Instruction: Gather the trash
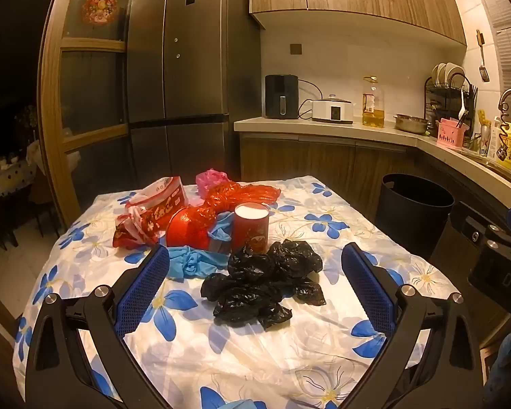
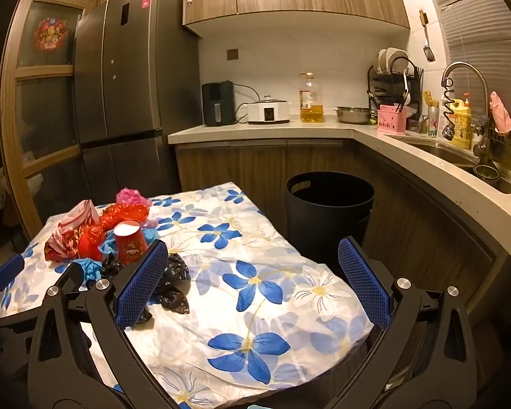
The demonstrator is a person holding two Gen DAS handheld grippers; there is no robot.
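A pile of trash lies on a table with a blue-flowered cloth (image 1: 323, 341): a crumpled black plastic bag (image 1: 262, 286), blue gloves (image 1: 194, 264), a red paper cup (image 1: 251, 226), red plastic bags (image 1: 221, 201), a red-and-white wrapper (image 1: 153, 214) and a pink bag (image 1: 209, 179). My left gripper (image 1: 255, 266) is open and empty, above the table with the black bag between its fingers' line. My right gripper (image 2: 255, 262) is open and empty over the table's right part; the trash (image 2: 129, 242) lies to its left. A black bin (image 2: 328, 211) stands on the floor beyond the table.
A dark fridge (image 1: 187, 68) stands behind the table. The kitchen counter (image 2: 323, 133) runs along the back and right, with an air fryer, cooker, oil bottle, dish rack and sink (image 2: 460, 156). The right gripper's body shows at the left wrist view's right edge (image 1: 500, 259).
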